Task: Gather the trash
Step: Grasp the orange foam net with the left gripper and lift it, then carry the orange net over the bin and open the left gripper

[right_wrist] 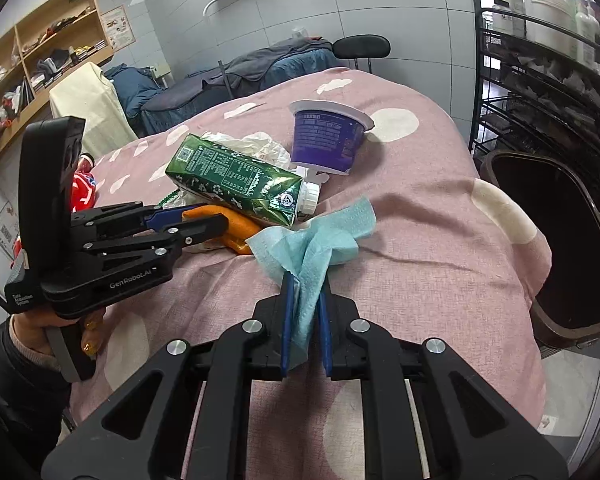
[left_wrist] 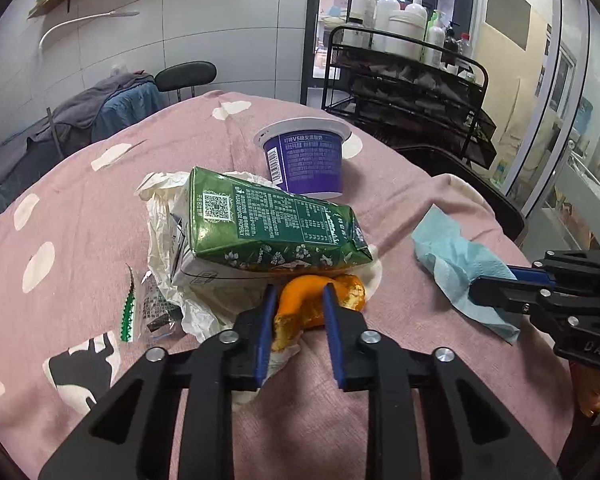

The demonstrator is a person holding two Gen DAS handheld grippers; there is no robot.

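Orange peel (left_wrist: 300, 300) beneath toppled green carton (left_wrist: 268, 228); crumpled blue napkin (right_wrist: 316, 240).

A pink bedspread (left_wrist: 100, 200) with pale spots covered the near bed. At the far right stood a black wire rack (left_wrist: 404, 80) with white pump bottles (left_wrist: 384, 12) on its top shelf. Far left, a second bed (right_wrist: 236, 76) lay under grey and blue blankets, a black chair (right_wrist: 362, 48) just beside it. A wooden shelf unit (right_wrist: 48, 52) hung on the left wall.
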